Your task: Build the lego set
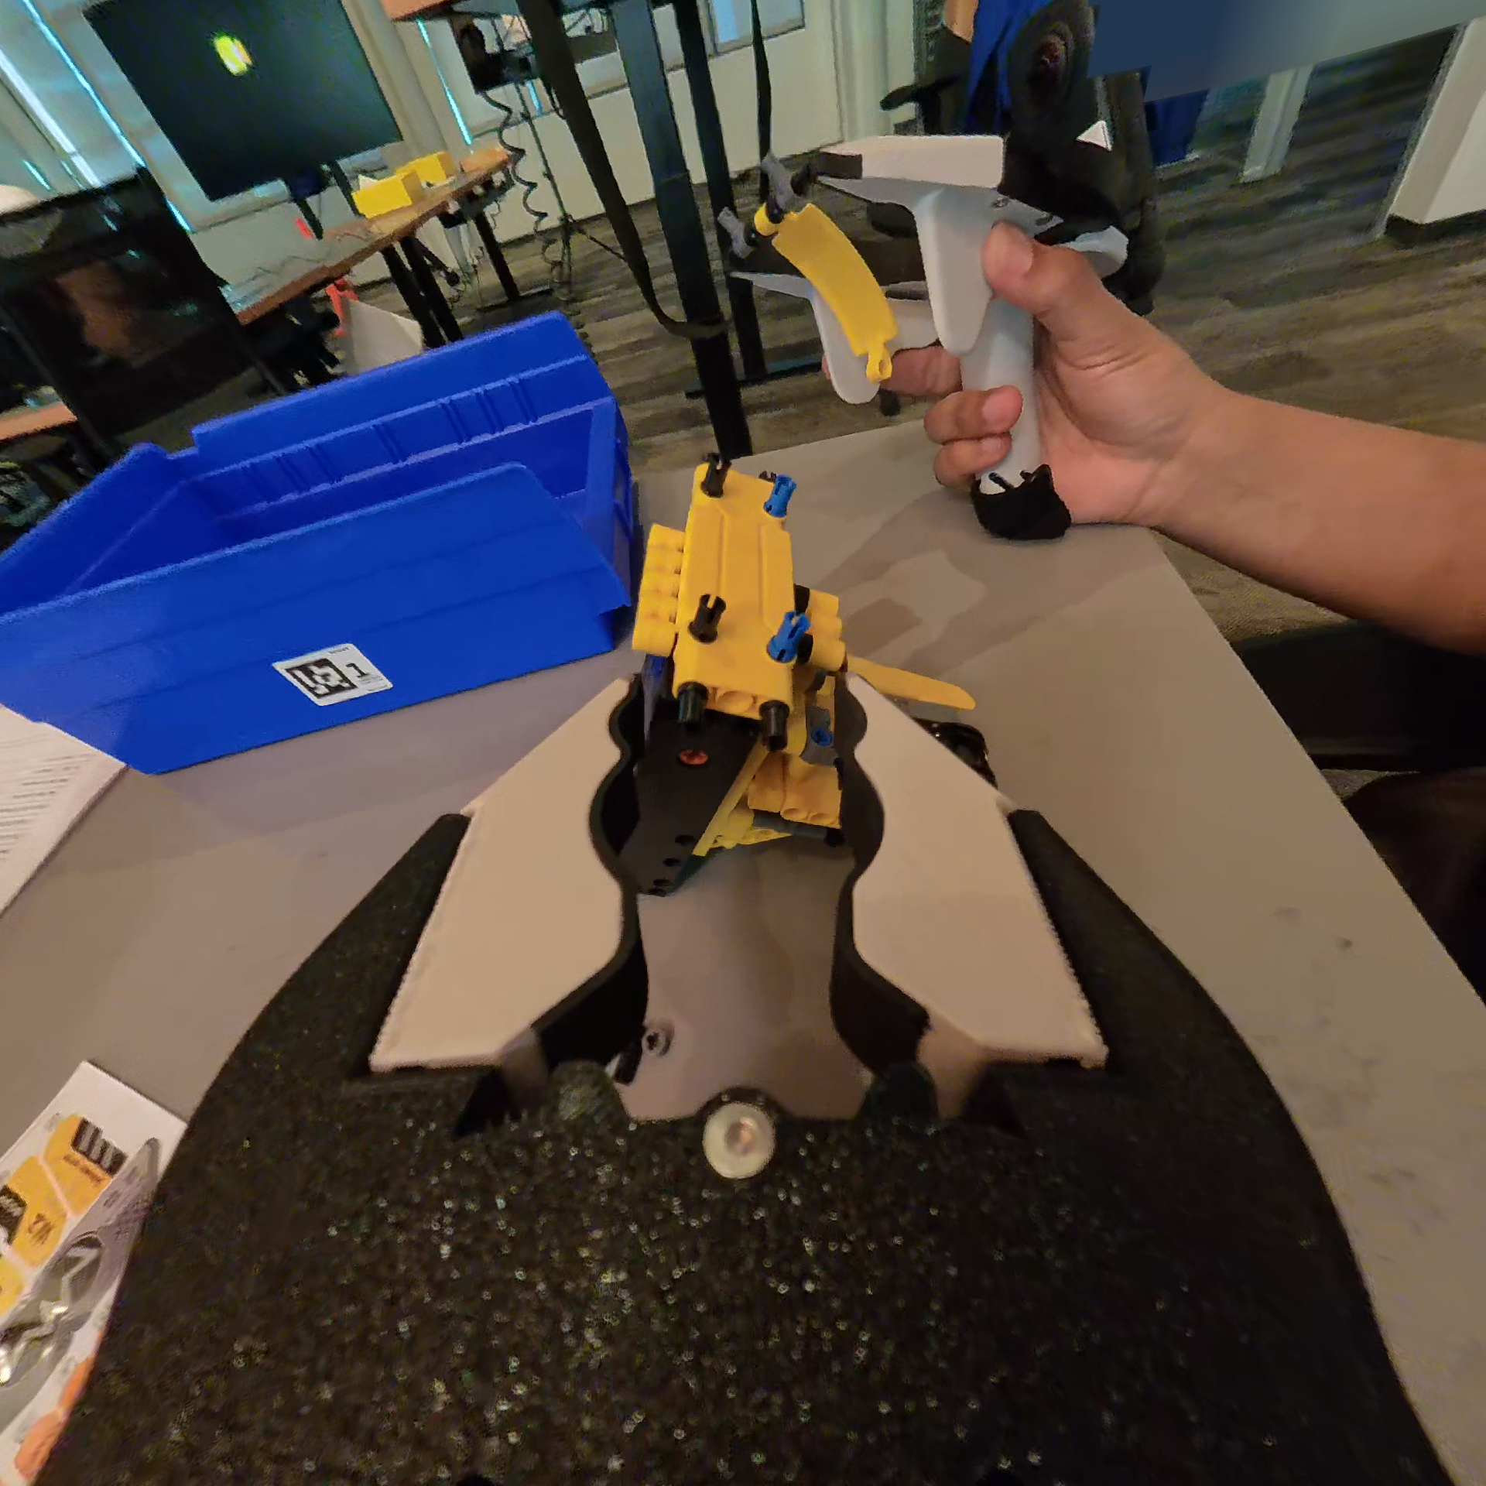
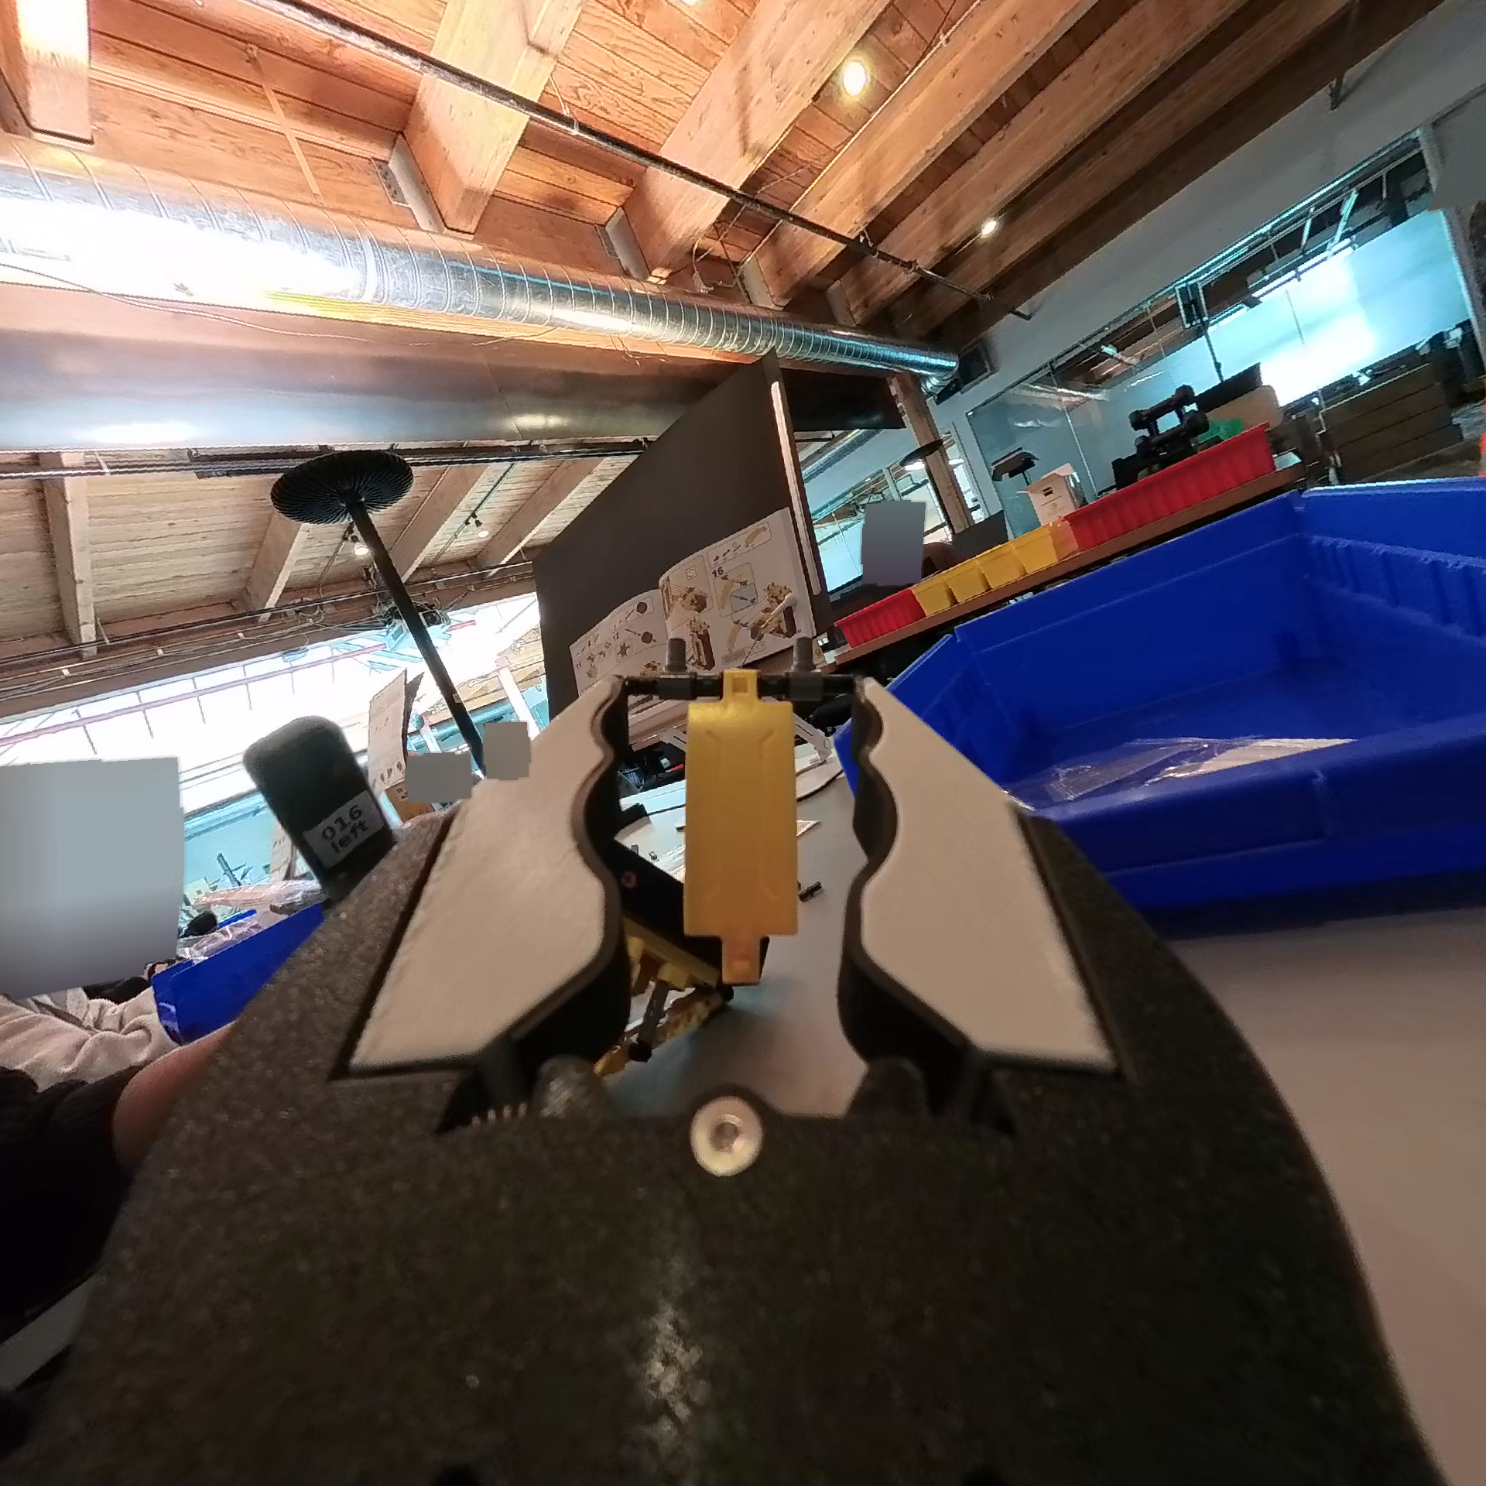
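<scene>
A blue bin (image 1: 322,579) is seen at ten o'clock on the grey table (image 1: 1085,804). The yellow brick model (image 1: 740,635) is pinched at centre by the left hand-held gripper (image 1: 740,772). At one o'clock, a curved yellow panel (image 1: 836,281) is gripped by its dark pins in the raised right hand-held gripper (image 2: 740,691).

A: Left side?
B: Blocked by blue bin (image 1: 322,563), close beside yellow brick model (image 1: 740,627). Papers (image 1: 48,788) along table (image 1: 1085,804) edge.
A: Right side?
B: Open grey tabletop, bare up to forearm (image 1: 1327,515) crossing in from the right.
A: Above model?
B: Clear gap, then right gripper (image 1: 764,217) with curved yellow panel (image 1: 836,281) overhead.
</scene>
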`<action>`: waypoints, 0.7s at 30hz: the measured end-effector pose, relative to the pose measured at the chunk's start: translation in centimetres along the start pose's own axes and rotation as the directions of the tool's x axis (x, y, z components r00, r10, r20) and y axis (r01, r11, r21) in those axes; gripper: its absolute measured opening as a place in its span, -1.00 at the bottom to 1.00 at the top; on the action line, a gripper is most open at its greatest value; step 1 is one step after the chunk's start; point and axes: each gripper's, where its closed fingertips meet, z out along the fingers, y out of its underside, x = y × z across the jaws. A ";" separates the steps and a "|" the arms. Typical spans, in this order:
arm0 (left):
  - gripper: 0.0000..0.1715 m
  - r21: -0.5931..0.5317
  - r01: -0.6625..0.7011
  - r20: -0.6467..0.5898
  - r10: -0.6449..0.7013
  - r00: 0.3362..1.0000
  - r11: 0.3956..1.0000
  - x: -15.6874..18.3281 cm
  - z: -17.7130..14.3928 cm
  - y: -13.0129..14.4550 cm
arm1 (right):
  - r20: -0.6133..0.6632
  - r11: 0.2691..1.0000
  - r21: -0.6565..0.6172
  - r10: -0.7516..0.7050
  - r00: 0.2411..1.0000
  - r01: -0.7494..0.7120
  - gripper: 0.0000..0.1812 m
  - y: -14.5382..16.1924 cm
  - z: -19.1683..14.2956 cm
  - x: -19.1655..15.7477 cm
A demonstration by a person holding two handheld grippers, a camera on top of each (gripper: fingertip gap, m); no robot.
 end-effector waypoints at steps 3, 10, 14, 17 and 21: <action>-0.45 0.042 -0.037 0.047 0.035 0.998 0.998 -0.3 -0.3 -0.4 | 0.000 1.000 0.001 0.000 1.000 0.000 -0.40 0.0 0.0 0.0; -0.50 0.028 -0.032 0.061 0.030 0.998 0.999 -0.6 0.0 0.0 | -0.001 1.000 0.001 -0.001 1.000 0.001 -0.40 0.0 -0.1 0.0; -0.66 0.040 -0.027 0.065 0.025 0.998 0.999 -0.7 0.3 -0.2 | -0.001 1.000 0.000 -0.002 1.000 0.002 -0.40 0.0 -0.1 0.0; -0.67 0.034 -0.026 0.067 0.024 0.997 0.999 -0.8 0.3 -0.2 | -0.001 1.000 0.000 -0.002 1.000 0.002 -0.40 0.0 -0.1 0.0; -0.69 0.058 0.097 0.178 -0.106 0.978 0.994 -2.8 0.3 -0.4 | -0.001 1.000 -0.001 -0.004 1.000 0.004 -0.40 0.0 -0.2 0.0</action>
